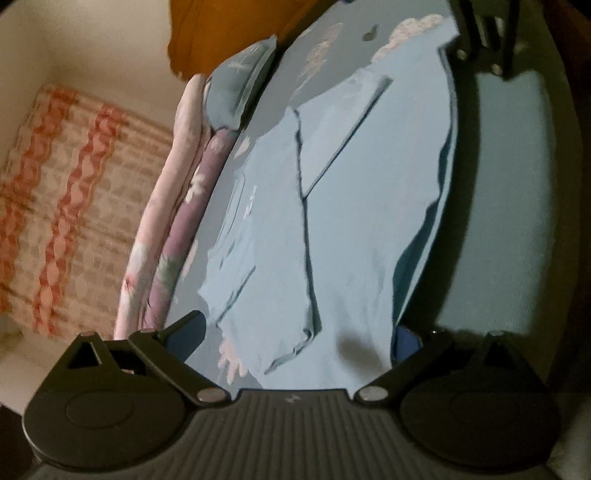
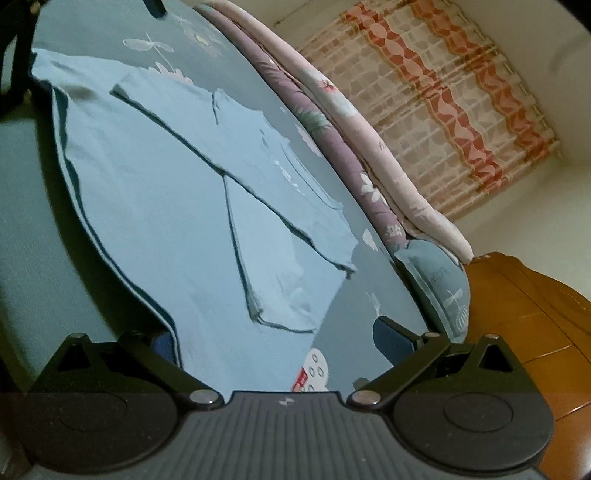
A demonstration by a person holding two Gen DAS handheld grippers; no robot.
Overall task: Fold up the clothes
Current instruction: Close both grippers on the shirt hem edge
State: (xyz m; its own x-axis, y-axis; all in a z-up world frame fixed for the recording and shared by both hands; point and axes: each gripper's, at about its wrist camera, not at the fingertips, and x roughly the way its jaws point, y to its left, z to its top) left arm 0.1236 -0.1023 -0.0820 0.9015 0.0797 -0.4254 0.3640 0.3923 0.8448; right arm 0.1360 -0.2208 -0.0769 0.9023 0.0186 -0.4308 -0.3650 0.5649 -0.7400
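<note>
A light blue T-shirt (image 1: pixel 369 221) (image 2: pixel 147 203) lies flat on the dark blue bed sheet (image 1: pixel 332 55) (image 2: pixel 354 332), with both sleeves folded in over its body. My left gripper (image 1: pixel 295 338) is open and hovers over one end of the shirt, its fingers (image 1: pixel 184 332) spread wide with nothing between them. My right gripper (image 2: pixel 279 341) is open too, over the shirt's other end near a side edge. The right gripper (image 1: pixel 484 40) also shows at the top right of the left wrist view, and part of the left gripper (image 2: pixel 14 55) at the top left of the right wrist view.
Folded pink and purple quilts (image 1: pixel 162 236) (image 2: pixel 332 155) run along the bed's far side, by a blue pillow (image 1: pixel 236 85) (image 2: pixel 439 291). An orange wooden headboard (image 1: pixel 221 26) (image 2: pixel 524 314) stands at one end. A red-and-white curtain (image 1: pixel 66 203) (image 2: pixel 443 110) hangs behind.
</note>
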